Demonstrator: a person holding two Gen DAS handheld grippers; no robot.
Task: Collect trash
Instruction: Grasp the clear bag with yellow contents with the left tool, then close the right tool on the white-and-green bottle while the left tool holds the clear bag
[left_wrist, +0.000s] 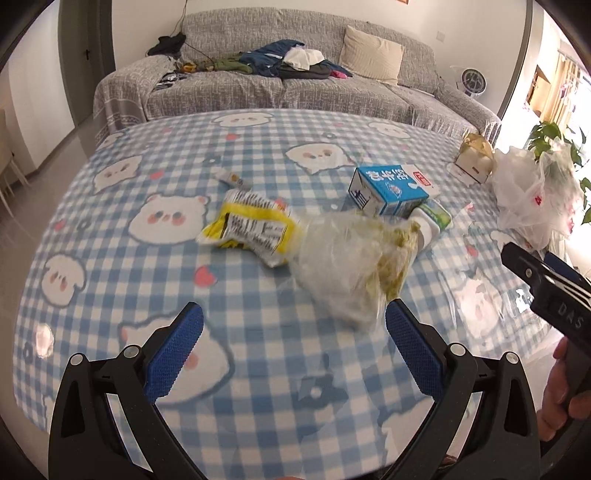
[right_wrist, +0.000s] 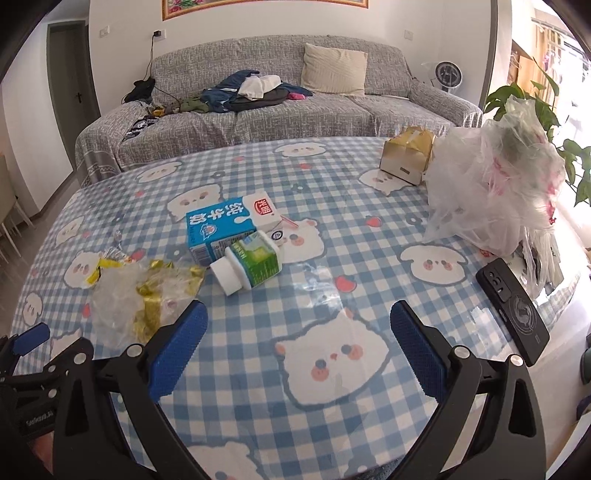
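Just ahead of our left gripper (left_wrist: 294, 328), toward one o'clock from its spread, empty jaws, lies the crumpled clear wrapper (left_wrist: 343, 266) with yellow-green scraps inside. It sits on the checked tablecloth (left_wrist: 147, 295), its near end almost touching our right-hand blue pad (left_wrist: 413, 350). Its long axis runs from about five o'clock up toward one o'clock, so the jaws are offset a little to the left of it. We judge the left gripper nearer to it than the right one: in the right wrist view the same wrapper (right_wrist: 144, 295) is off at ten o'clock, beyond the left pad of our right gripper (right_wrist: 299, 332), whose jaws are likewise released and hold nothing. The wrapper looks blurred in the left view, thin, glossy and probably light and easily crushed.

Touching its far left side at eleven o'clock is a yellow snack packet (left_wrist: 251, 229), flattened and printed with black text. Farther out at one o'clock lies a blue milk carton (left_wrist: 388, 188) on its side, with a small green-labelled white bottle (left_wrist: 432, 221) tipped over against it. At two to three o'clock, near the table edge, a bunched white plastic bag (left_wrist: 532, 195) stands, likely the place for the trash, with a small cardboard box (left_wrist: 474, 158) beside it. A dark phone (right_wrist: 513, 310) rests at three o'clock in the right view.
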